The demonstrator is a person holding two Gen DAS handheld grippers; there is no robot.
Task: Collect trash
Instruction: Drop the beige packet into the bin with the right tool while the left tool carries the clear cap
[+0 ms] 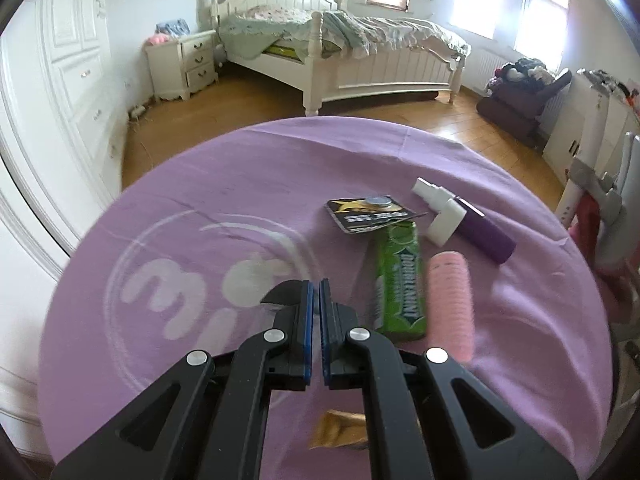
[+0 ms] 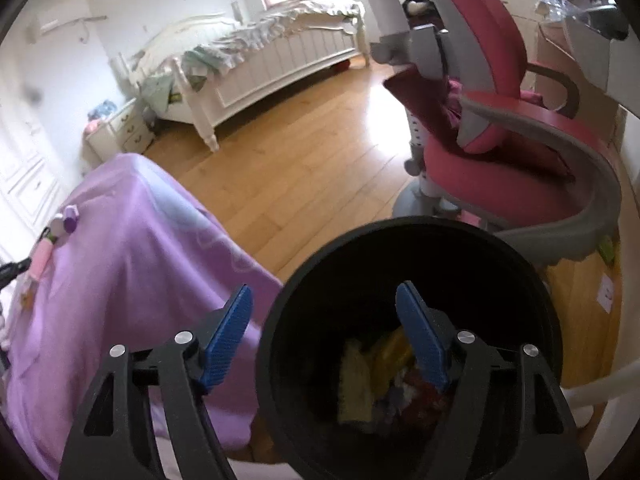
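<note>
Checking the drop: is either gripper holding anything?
No. Right gripper hangs open above the black bin; left gripper is shut, nothing visible between its pads.

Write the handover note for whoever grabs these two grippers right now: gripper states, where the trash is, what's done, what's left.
Left gripper: shut, nothing visibly held, hovering over the purple tablecloth.
Right gripper: open and empty, above the round black trash bin beside the table.
Done: several crumpled wrappers already lie in the bin.
Left on the cloth: green gum pack, pink hair roller, black battery card, purple spray bottle with white cap, and a gold wrapper under the left gripper. Which of these count as trash is your call; the gold wrapper looks the likeliest next pick.
</note>
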